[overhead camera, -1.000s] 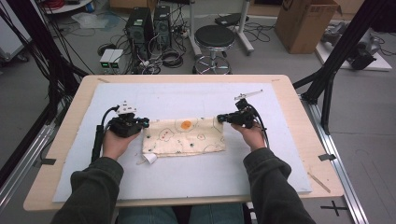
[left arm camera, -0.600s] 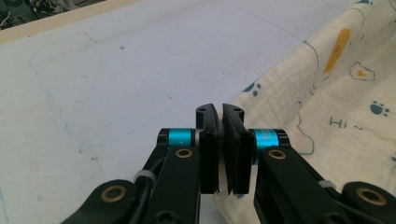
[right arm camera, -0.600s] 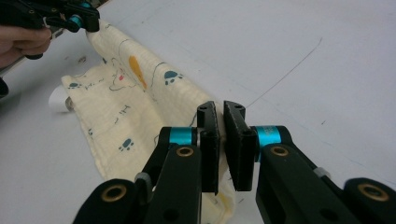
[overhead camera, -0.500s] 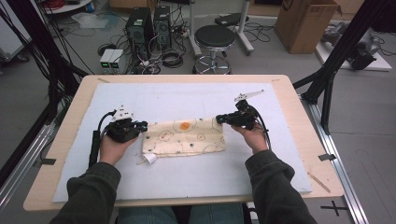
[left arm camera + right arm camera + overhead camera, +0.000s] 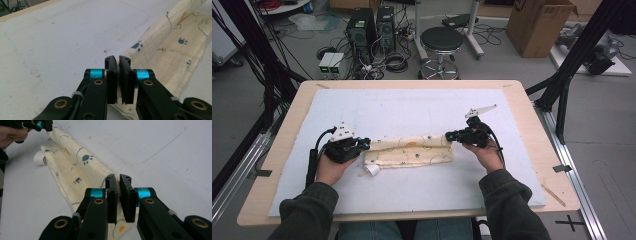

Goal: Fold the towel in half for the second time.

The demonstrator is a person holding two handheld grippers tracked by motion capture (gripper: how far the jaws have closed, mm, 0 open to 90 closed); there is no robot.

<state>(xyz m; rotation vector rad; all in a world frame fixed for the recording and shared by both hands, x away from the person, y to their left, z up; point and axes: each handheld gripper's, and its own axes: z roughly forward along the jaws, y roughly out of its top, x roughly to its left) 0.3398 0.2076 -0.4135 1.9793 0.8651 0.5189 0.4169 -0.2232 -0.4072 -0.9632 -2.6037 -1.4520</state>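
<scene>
High view: a cream printed cloth (image 5: 409,151), folded into a long strip, lies on the white mat (image 5: 412,107); the left gripper (image 5: 362,144) pinches its left end, the right gripper (image 5: 451,135) its right end.

Left gripper view: jaws pressed together on the cloth's edge (image 5: 160,47).

Right gripper view: jaws likewise clamped on the cloth (image 5: 75,167); a white tag (image 5: 38,159) lies beside the cloth's far end.

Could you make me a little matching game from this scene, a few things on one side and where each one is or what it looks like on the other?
Things:
1. cloth
2. left gripper
3. right gripper
4. stool

Descriptions:
A. on the floor beyond the table
B. shut at the cloth's right end
C. cream with blue paw prints, folded into a long strip
D. shut at the cloth's left end

Pairs: 1-C, 2-D, 3-B, 4-A
</scene>
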